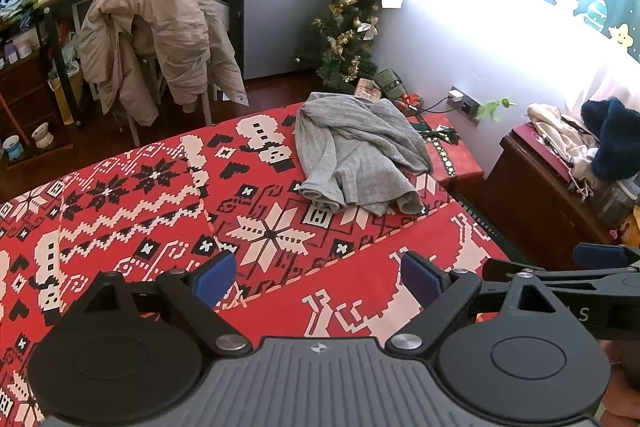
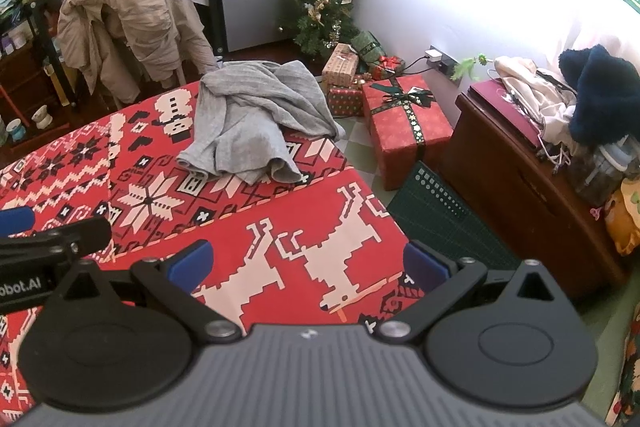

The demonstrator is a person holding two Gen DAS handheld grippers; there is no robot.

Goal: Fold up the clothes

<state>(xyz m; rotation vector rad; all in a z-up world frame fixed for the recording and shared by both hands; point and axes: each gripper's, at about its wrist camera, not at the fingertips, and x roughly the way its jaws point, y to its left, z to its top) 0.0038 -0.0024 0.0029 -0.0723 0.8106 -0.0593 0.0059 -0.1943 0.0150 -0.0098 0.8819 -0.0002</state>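
Note:
A crumpled grey knit garment lies in a heap near the far right corner of the table, which is covered by a red, white and black patterned cloth. My left gripper hangs open above the near part of the cloth, well short of the garment, with nothing between its blue pads. To its right my right gripper is open too and holds nothing. Each gripper shows at the edge of the other's view: the right gripper, the left gripper.
A beige coat hangs over a chair beyond the table's far edge. Wrapped gift boxes and a small Christmas tree stand on the floor at the right. A dark wooden cabinet piled with things stands right of the table.

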